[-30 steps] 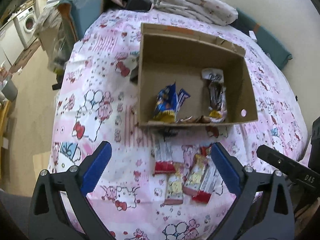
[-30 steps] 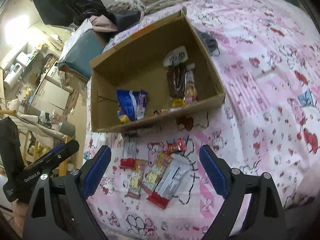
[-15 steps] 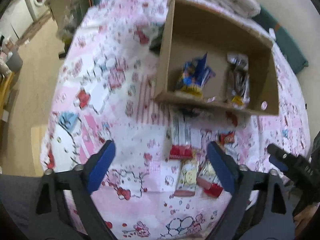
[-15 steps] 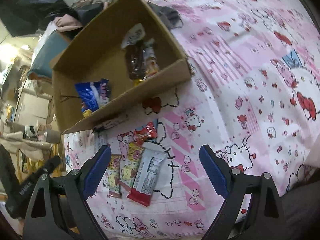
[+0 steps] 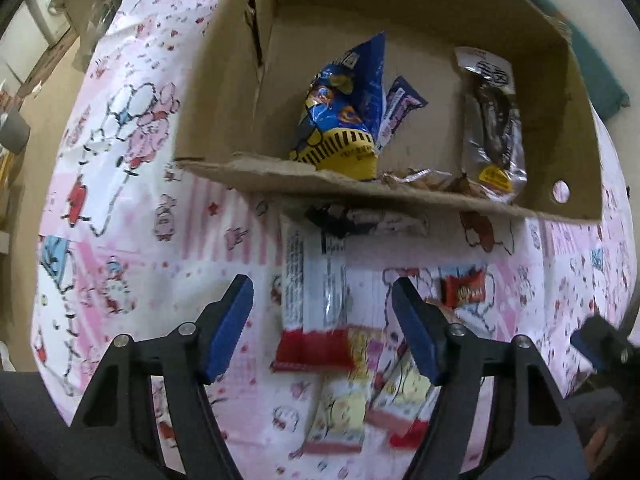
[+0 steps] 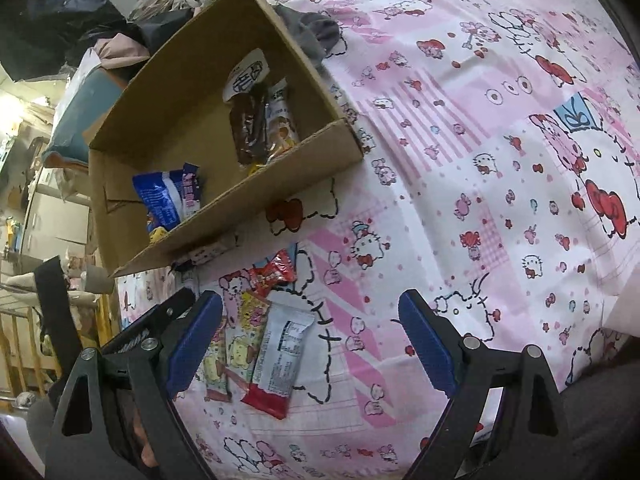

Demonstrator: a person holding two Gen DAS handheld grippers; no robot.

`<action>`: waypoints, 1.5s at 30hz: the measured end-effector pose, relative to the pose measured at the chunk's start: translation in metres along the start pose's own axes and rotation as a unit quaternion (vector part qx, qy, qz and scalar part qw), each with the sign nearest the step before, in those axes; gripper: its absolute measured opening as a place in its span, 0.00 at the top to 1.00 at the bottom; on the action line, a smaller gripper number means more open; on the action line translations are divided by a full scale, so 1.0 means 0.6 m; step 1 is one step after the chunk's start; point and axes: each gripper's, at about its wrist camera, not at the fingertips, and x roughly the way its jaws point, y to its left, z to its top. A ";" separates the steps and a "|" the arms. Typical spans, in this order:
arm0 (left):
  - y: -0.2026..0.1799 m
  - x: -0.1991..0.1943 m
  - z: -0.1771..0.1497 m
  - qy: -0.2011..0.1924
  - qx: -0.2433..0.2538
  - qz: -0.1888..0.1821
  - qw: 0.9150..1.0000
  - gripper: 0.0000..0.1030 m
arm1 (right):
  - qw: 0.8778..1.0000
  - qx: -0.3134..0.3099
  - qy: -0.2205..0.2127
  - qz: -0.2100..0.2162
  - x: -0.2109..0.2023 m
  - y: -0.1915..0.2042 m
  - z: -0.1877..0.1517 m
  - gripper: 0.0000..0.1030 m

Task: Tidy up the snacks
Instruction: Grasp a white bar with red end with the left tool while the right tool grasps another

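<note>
A cardboard box [image 5: 360, 188] [image 6: 240, 208] lies on the bed, holding a blue snack bag [image 5: 344, 108] [image 6: 164, 196] and a dark snack packet [image 5: 496, 120] [image 6: 250, 128]. In front of it lie a white-and-red bar [image 5: 312, 300], yellow-pink packs [image 5: 344, 400] [image 6: 244, 332], a second white-and-red bar [image 6: 280, 356] and a small red packet [image 5: 464, 290] [image 6: 272, 274]. My left gripper [image 5: 324, 320] hangs low over the first bar. Its jaws are closing with the bar between them, and the pads are still apart from it. My right gripper [image 6: 312, 340] stands open above the snacks, holding nothing.
The pink cartoon-print bed cover [image 6: 480, 160] stretches to the right of the box. A grey cloth [image 6: 320, 32] lies at the box's far corner, with piled bedding behind. The bed's left edge drops to the floor [image 5: 36, 120]. The right gripper's tip [image 5: 600, 344] shows at the right edge.
The left gripper has come down close over the loose snacks and its jaws have narrowed around the white-and-red bar. The right gripper has sunk a little and rolled.
</note>
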 end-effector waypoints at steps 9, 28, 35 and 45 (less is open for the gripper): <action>0.011 0.008 -0.001 0.036 0.004 0.008 0.999 0.74 | 1.000 -0.006 -0.002 -0.001 0.000 0.006 0.002 0.11; 0.071 -0.150 -0.049 0.003 0.022 0.012 1.000 0.74 | 0.998 -0.015 0.049 0.018 0.028 0.016 -0.012 0.32; 0.083 -0.144 -0.047 0.006 -0.020 -0.012 1.000 0.74 | 0.991 -0.033 0.126 0.013 0.093 0.035 -0.049 0.48; 0.075 -0.145 -0.053 0.006 -0.009 -0.018 1.000 0.74 | 0.976 -0.162 0.124 -0.074 0.148 0.112 -0.085 0.49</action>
